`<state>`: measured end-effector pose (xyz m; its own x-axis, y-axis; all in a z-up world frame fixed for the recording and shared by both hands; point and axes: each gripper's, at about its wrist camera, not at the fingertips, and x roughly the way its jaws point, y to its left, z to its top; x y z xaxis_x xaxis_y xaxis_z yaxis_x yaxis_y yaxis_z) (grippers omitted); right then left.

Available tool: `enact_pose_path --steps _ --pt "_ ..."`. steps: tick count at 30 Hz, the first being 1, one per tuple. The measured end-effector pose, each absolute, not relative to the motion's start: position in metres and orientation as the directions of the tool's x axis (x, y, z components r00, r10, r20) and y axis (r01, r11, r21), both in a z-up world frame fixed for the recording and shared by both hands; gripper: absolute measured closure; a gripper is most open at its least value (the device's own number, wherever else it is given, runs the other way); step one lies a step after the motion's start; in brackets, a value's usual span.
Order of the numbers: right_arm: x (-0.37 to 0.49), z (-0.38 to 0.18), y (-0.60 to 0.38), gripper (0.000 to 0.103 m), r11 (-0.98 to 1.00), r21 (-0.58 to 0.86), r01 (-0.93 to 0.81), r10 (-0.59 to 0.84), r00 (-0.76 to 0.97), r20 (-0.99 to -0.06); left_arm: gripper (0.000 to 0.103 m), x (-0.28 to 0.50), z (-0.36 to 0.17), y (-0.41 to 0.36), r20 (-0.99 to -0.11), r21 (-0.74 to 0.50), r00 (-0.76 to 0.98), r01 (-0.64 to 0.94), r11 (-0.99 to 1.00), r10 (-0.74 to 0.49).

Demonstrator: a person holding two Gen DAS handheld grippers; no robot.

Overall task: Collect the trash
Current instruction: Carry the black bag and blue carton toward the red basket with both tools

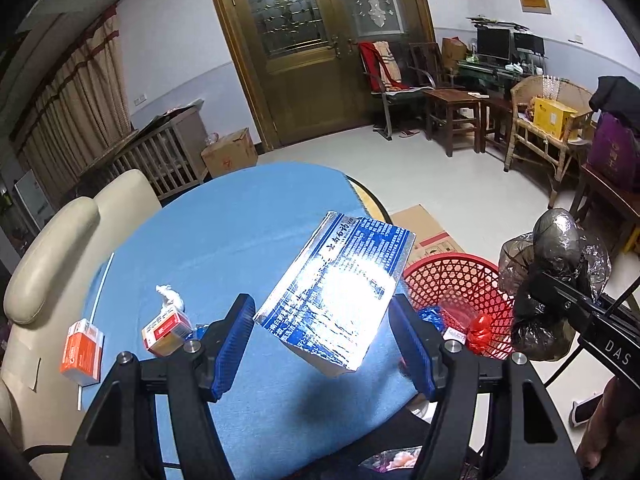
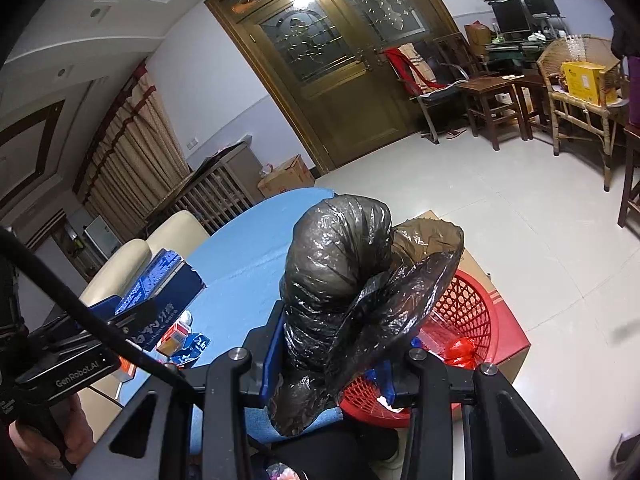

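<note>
The left tool (image 1: 324, 340) clamps a blue box (image 1: 336, 288) lifted above the desk's (image 1: 224, 232) right edge, while the right tool (image 2: 340, 354) grips a black bag (image 2: 344, 292) over the red basket (image 2: 472, 312), seemingly ready for dropping.

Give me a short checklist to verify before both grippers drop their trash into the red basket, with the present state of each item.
1. Left gripper grips the blue-and-silver toothpaste box: cannot tell; the box sits between the fingers, contact unclear.
2. Right gripper is shut on the black plastic bag: ok.
3. Red basket has an open mouth with room: ok.
4. Box is above the basket: not ok; it is above the blue table.
5. Bag is above the basket: cannot tell.
6. Table trash is finished: not ok; the orange box remains.
</note>
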<state>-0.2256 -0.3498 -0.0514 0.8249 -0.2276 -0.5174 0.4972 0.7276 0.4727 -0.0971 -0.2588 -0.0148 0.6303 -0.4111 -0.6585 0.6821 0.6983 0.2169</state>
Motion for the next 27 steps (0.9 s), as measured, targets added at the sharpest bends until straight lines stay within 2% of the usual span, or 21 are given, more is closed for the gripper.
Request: enact_pose_path --steps 27 --pt "-0.226 -0.062 -0.361 0.062 0.653 0.508 0.562 -0.234 0.788 -0.57 0.032 -0.088 -0.043 -0.296 -0.725 0.188 0.547 0.742 0.644 -0.419"
